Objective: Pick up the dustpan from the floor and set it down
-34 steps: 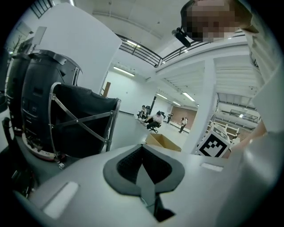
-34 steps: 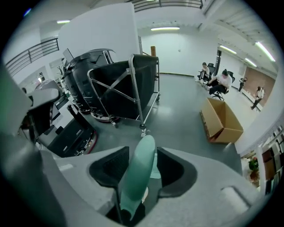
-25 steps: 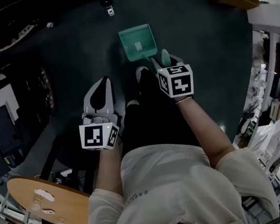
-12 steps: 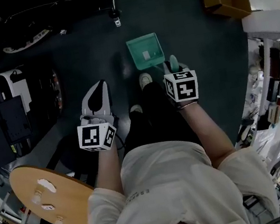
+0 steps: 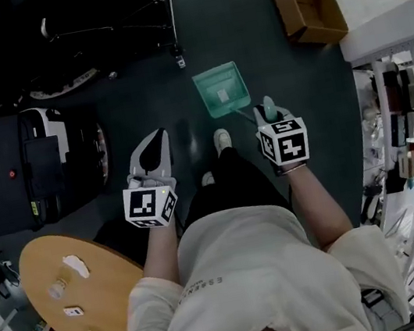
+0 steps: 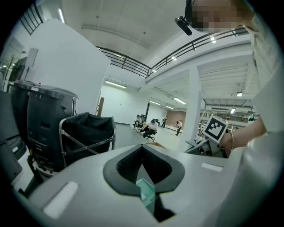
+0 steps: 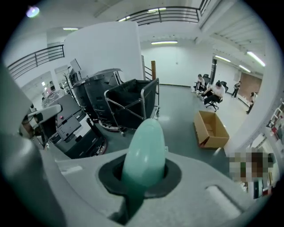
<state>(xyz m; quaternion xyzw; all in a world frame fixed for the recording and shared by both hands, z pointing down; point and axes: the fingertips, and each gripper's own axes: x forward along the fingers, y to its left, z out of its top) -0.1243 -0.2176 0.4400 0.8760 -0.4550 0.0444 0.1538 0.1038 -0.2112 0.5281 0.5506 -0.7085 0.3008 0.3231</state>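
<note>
Open floor [image 5: 265, 47] surrounds the dustpan [image 5: 221, 90] on all sides. A cardboard box [image 5: 308, 3] stands beyond it to the right and black carts [image 5: 87, 23] beyond it to the left (the lane between them is the widest way through). A black-and-white machine [image 5: 40, 162] blocks the left, shelving [image 5: 413, 140] the far right. A round wooden table [image 5: 78, 290] stands well back on the left, and the person's shoe [image 5: 221, 139] is just on the near side.

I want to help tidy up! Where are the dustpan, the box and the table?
dustpan [image 5: 222, 89], head view, middle of its green tray.
box [image 5: 310, 1], head view, its open inside.
table [image 5: 104, 302], head view, bare wooden top.
</note>
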